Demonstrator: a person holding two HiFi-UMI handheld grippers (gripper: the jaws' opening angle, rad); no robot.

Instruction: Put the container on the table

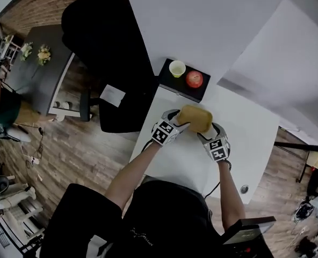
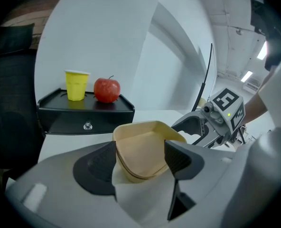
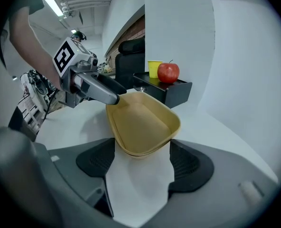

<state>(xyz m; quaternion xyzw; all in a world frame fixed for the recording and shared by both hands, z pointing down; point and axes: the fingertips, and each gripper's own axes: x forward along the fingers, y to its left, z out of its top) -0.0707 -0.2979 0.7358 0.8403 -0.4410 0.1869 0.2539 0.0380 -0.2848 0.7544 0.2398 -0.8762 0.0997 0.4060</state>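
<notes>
Tan container (image 1: 195,118): head view, on or just over the white table (image 1: 255,138) near its far edge, between your left gripper (image 1: 181,123) and right gripper (image 1: 206,135).
Left gripper (image 2: 143,151): own view, jaws clamped on the container's (image 2: 145,151) corner.
Right gripper (image 3: 141,148): own view, jaws hugging its opposite end.

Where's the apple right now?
Head view: the apple sits on the black tray at the far edge of the table, right of the yellow cup, beyond the container.
</notes>
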